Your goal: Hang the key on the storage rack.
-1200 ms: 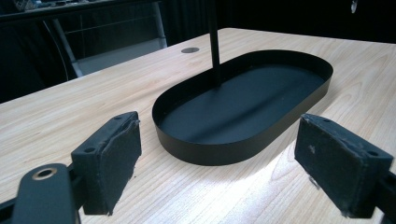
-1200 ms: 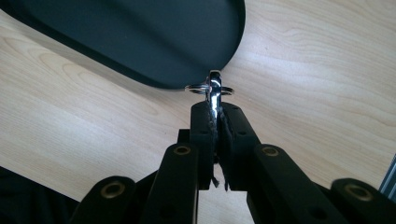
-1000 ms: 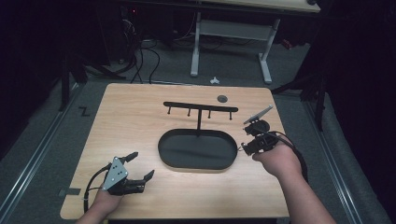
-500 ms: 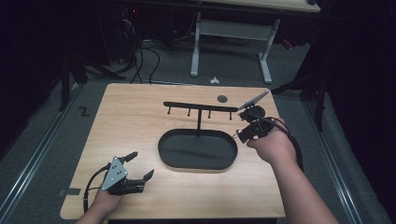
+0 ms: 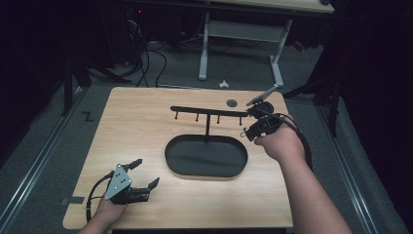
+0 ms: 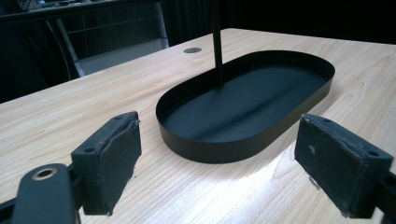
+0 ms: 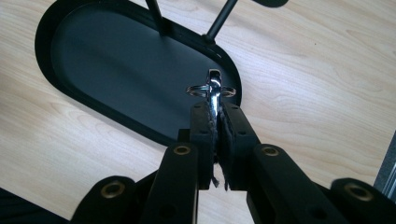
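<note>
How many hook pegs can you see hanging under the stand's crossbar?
5: four along the crossbar, at and, and one lower by the right gripper. That gripper may hide more.

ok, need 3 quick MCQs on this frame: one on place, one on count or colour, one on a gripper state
1. Where does the left gripper sit?
A. near the table's front left corner
B. inside the tray
C. above the hook rack

2. What colour is the oval tray?
A. white
B. black
C. red

3. How is the right gripper?
A. wide open
B. shut on a metal ring piece
C. shut on the tray rim

Answers: 1 A, the high view shows it low on the wooden table, apart from the tray. 2 B, the tray's rim and floor are black. 3 B, its pads clamp the shiny metal ring piece.
</note>
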The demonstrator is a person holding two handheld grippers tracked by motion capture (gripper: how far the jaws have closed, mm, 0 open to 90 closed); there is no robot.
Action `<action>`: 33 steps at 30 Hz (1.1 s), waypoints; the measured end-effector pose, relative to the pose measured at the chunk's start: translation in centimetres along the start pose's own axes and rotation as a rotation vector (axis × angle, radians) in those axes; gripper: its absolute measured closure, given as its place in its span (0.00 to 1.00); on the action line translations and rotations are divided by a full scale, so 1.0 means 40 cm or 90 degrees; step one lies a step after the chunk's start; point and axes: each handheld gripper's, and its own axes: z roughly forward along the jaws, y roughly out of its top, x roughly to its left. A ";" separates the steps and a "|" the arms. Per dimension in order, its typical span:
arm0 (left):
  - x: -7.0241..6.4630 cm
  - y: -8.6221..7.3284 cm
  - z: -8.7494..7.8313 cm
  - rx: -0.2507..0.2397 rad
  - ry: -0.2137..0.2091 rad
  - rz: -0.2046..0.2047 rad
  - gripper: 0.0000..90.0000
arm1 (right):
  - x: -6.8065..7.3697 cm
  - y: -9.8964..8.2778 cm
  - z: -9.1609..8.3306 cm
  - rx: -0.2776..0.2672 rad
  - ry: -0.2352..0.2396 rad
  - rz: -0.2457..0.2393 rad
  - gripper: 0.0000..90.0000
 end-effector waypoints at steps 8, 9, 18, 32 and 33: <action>0.014 -0.014 -0.045 0.003 0.018 -0.006 0.17 | 0.002 0.018 -0.001 -0.005 -0.008 -0.007 0.94; 0.015 -0.015 -0.050 0.004 0.021 -0.006 0.17 | 0.004 0.022 -0.004 -0.005 -0.008 -0.009 0.94; 0.019 -0.027 -0.085 0.010 0.042 -0.010 0.17 | 0.003 0.042 -0.013 -0.021 -0.013 -0.009 0.94; 0.013 -0.025 -0.072 0.017 0.034 0.000 0.17 | -0.007 0.060 -0.008 -0.025 -0.010 0.002 0.94; 0.013 -0.024 -0.072 0.020 0.031 0.003 0.17 | -0.007 0.061 -0.008 -0.027 -0.010 0.002 0.94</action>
